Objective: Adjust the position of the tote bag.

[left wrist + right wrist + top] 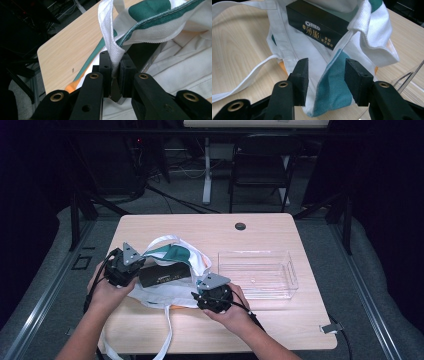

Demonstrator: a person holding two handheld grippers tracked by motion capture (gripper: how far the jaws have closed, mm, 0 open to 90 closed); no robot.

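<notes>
Left tongs [115, 72] pinch a white strap [110, 37] of the cloth bag [172, 292], jaws closed tight on it. Right tongs [325, 80] stand wide, jaws on either side of the bag's teal-and-white edge without gripping it. Inside the bag's open mouth lies a black box [317, 26] with gold lettering. Beyond, the bag rests on the left half of the table [260, 330], and a clear plastic tray [289, 270] sits just to its right.

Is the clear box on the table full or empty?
Empty: the clear plastic box shows bare wood through its bottom, beside the white and green cloth bag.
</notes>
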